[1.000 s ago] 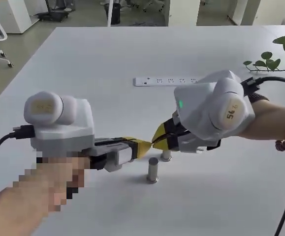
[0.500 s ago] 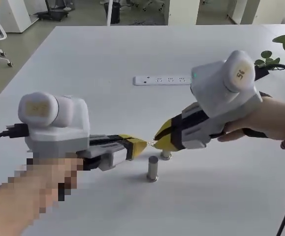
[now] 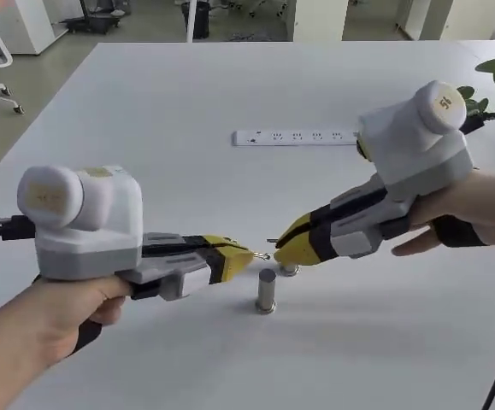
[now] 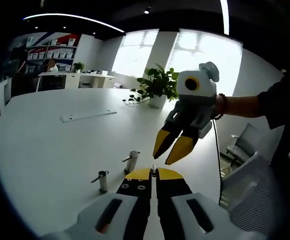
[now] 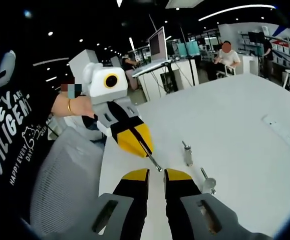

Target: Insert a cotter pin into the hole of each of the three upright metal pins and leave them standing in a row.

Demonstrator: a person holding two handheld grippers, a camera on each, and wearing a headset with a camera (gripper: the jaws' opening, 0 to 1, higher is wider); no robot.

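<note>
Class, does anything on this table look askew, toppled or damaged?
Nothing stands out. The near metal pin and the far metal pin stand upright on the table; the left gripper pinches a cotter pin.

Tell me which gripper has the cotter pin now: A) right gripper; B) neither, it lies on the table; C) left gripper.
C: the left gripper is shut on the thin cotter pin, while the right gripper stands open facing it.

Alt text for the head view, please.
Two grippers nearly meet tip to tip over a white table: the left gripper, shut on a cotter pin, faces the open right gripper. A near metal pin and a far metal pin stand upright just beneath; a power strip lies farther back.
</note>
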